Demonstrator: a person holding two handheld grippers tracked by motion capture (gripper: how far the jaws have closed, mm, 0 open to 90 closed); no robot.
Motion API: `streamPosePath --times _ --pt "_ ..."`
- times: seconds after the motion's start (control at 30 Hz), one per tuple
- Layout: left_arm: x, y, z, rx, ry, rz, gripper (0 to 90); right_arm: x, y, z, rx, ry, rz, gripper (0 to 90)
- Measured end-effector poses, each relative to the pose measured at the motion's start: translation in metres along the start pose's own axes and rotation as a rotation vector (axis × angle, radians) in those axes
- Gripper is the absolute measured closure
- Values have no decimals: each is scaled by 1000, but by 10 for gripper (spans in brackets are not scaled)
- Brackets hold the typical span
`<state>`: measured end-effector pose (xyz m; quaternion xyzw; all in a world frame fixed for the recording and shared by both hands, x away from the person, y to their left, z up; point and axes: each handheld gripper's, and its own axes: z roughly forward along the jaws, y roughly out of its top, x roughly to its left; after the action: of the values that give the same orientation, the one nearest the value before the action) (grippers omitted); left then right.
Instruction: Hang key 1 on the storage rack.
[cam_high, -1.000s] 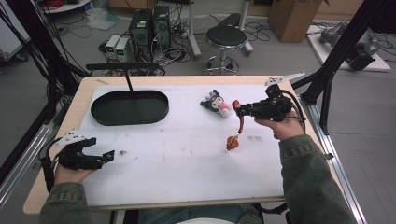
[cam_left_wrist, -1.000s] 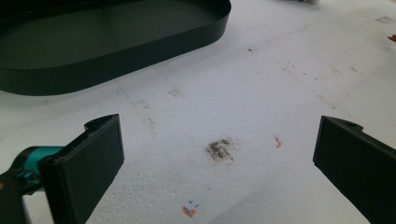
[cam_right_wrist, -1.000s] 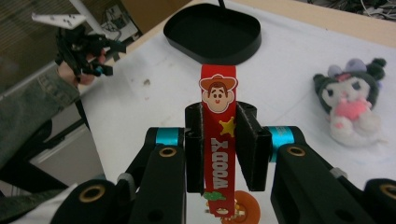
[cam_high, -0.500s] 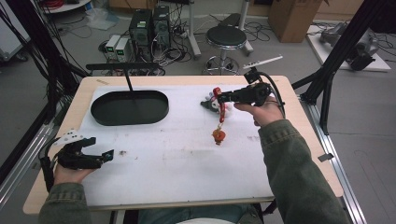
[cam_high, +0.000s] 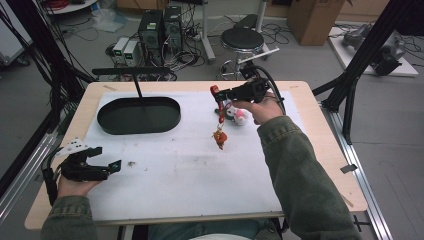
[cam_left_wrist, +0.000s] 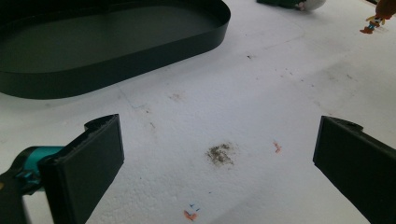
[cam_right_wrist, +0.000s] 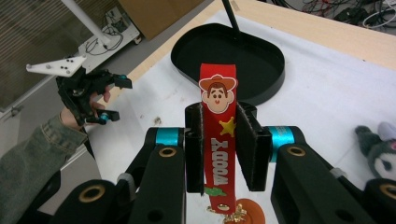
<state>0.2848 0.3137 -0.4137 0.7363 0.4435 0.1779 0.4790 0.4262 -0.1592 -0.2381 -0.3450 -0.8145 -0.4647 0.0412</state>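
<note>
Workshop clutter of computers, a stool and cables stood beyond a wooden bench (cam_high: 320, 165) covered by a white mat (cam_high: 190, 175).

Item in hand: a red strap (cam_right_wrist: 217, 140) marked "WOODY", with a small figure charm (cam_high: 219, 136) hanging from its lower end. The right gripper (cam_high: 216, 93) had its fingers (cam_right_wrist: 250, 147) clenched on the strap, one pad on each flat side. Strap and charm hung clear above the mat, just beside a plush toy (cam_high: 236, 115) lying at the bench's far right.

Change noted: against the earlier frames, the right gripper had travelled from the right side toward the bench's middle and somewhat higher, and the charm had come off the mat. Judgement: a carry was under way, probably toward the black tray (cam_high: 139, 115) at the far left.

The left gripper (cam_high: 116, 165) rested low at the near left edge, fingers (cam_left_wrist: 88, 163) released and wide apart, nothing between them.

Clearance: open mat lay between charm and tray. A dark post (cam_high: 136, 85) rose at the tray's far rim, and the swinging charm could catch that rim.
</note>
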Motion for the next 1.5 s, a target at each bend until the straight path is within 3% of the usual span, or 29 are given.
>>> streamPosePath --times 0.3,0.7,0.9,1.1,1.5 --pt "1 0 -1 -9 -8 -5 23 5 19 27 21 -18 1 745" --pt "3 1 -1 -34 -20 -17 23 21 64 60 5 -24 23 744" --pt "3 1 -2 -37 -28 -16 23 25 83 84 26 -45 7 744" --pt "5 2 -4 -54 -28 -26 23 27 103 111 37 -66 27 744" --pt "8 -1 -7 -55 -21 -31 23 32 137 146 9 -84 44 744"
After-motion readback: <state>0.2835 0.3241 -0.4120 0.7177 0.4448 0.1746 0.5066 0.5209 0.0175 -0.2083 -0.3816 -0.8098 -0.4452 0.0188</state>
